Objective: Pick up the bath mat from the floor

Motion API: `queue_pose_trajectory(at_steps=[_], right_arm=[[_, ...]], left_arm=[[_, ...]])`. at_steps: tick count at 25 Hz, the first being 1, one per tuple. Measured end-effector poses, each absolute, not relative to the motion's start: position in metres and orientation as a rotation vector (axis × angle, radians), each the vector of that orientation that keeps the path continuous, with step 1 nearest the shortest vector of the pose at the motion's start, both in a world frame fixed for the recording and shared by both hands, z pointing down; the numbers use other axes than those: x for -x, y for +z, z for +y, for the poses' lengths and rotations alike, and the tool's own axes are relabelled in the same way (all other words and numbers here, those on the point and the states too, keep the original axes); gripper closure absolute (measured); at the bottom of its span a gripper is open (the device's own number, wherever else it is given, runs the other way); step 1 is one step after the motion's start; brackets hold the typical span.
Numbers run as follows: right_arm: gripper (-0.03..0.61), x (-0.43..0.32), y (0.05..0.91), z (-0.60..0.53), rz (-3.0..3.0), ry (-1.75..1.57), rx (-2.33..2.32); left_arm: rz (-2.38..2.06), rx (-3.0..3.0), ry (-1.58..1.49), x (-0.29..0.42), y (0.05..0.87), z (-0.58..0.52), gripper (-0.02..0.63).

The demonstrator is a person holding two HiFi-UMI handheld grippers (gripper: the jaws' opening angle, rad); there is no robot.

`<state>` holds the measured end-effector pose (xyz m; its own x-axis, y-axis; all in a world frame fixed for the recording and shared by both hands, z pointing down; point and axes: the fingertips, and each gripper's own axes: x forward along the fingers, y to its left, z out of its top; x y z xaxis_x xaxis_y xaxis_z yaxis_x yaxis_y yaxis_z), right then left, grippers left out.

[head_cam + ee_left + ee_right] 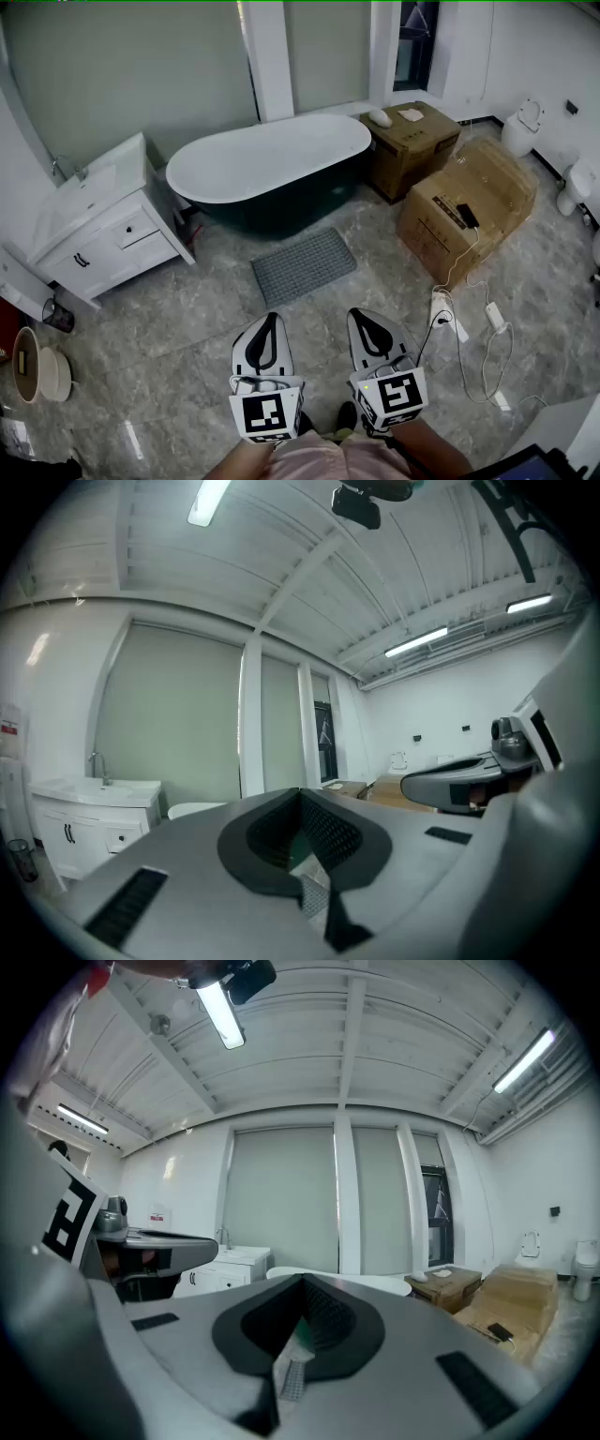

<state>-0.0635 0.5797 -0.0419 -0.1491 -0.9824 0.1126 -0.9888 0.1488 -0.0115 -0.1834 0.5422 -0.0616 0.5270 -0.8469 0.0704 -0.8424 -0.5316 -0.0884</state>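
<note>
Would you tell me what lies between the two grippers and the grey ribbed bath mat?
Only bare grey marble floor lies before the mat, as the head view shows.

Logged grey marble floor (178, 366). Found bath mat (304, 265) lying flat on it just ahead of fingertips of left gripper (271, 320), tub (272, 167) beyond; cardboard boxes (469, 211) and power strip (448, 317) rightward of fingertips of right gripper (360, 316).
</note>
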Motion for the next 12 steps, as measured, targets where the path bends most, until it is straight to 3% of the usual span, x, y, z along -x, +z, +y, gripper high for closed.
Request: queue_pose_trajectory(at_steps=[12], right_arm=[[0.562, 0.0536, -0.0391, 0.5859, -2.314, 0.135, -2.012]], left_arm=[[1.497, 2.709, -0.169, 0.1778, -0.0589, 0.5469, 0.589]])
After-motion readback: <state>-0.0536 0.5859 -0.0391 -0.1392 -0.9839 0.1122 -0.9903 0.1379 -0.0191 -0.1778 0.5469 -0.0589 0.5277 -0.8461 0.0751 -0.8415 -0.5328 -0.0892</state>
